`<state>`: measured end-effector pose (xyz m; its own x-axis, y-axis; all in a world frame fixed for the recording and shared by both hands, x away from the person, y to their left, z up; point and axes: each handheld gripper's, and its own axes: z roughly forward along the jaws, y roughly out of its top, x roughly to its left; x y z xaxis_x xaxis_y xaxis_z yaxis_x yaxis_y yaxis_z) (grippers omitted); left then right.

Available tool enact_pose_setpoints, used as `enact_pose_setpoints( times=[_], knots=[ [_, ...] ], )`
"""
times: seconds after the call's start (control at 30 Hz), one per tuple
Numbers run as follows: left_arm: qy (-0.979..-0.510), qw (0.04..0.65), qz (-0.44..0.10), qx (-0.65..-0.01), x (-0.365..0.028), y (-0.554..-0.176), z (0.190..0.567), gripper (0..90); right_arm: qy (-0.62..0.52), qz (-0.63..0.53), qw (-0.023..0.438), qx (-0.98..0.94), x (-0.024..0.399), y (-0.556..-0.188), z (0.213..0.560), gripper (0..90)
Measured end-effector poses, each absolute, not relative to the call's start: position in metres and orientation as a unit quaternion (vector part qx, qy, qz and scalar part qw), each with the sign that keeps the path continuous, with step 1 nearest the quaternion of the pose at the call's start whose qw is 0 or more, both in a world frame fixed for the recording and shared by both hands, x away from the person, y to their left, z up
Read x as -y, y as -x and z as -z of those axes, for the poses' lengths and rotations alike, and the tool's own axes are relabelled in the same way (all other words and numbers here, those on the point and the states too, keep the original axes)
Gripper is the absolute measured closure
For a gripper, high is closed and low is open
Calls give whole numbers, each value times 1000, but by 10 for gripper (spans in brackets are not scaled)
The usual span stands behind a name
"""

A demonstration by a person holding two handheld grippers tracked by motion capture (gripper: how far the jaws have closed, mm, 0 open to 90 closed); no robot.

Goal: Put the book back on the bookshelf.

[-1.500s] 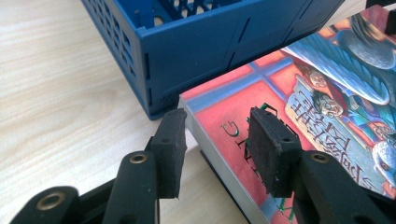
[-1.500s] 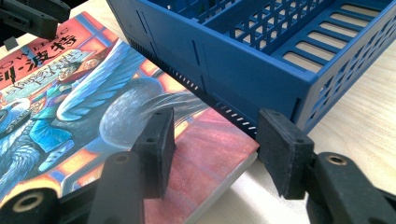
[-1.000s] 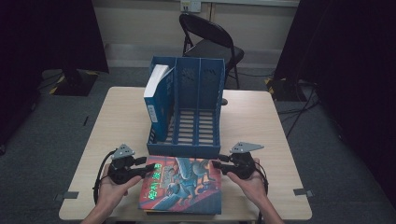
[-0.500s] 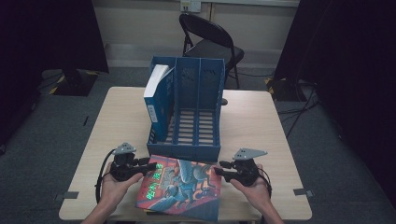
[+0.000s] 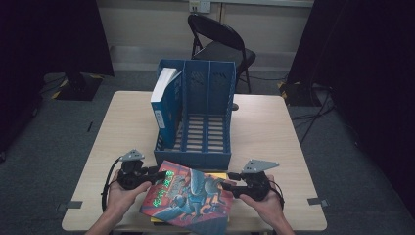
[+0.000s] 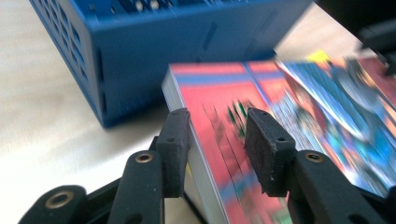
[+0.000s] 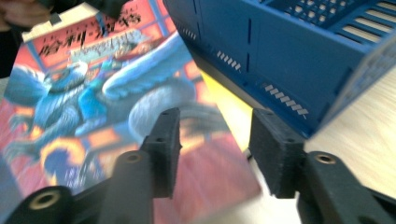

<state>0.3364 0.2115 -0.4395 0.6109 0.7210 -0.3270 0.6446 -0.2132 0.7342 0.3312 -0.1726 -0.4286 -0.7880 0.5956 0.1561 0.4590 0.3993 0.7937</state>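
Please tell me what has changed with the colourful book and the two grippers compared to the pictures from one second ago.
The colourful book has turned: its left end now points toward the blue file rack. The left gripper holds that end, its jaws having closed further. The right gripper has let go, its jaws having just opened, and has drawn back to the right. The rack, the binder inside it and the table stayed.

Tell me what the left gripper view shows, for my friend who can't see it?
Two black jaws of the left gripper straddle the spine edge of a thick paperback book with a red and blue picture cover. Its corner lifts off the pale wooden table. Behind stands a blue plastic file rack.
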Motion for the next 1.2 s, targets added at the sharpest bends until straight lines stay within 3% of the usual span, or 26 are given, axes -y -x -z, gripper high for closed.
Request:
enact_pose_setpoints(
  times=[0.2, 0.9, 1.07, 1.2],
  knots=[
    [-781, 445, -52, -435, -215, -315, 439, 591, -308, -443, 51, -841, 158, -344, 435, 620],
    [-824, 416, -69, -379, -174, -352, 431, 668, -289, -426, 39, -857, 171, -300, 432, 652],
    [-805, 450, -80, -378, -177, -348, 439, 673, -283, -433, 23, -855, 162, -317, 432, 665],
    [-794, 456, -60, -398, -188, -339, 441, 664, -276, -436, 18, -856, 139, -343, 432, 656]
  ],
)
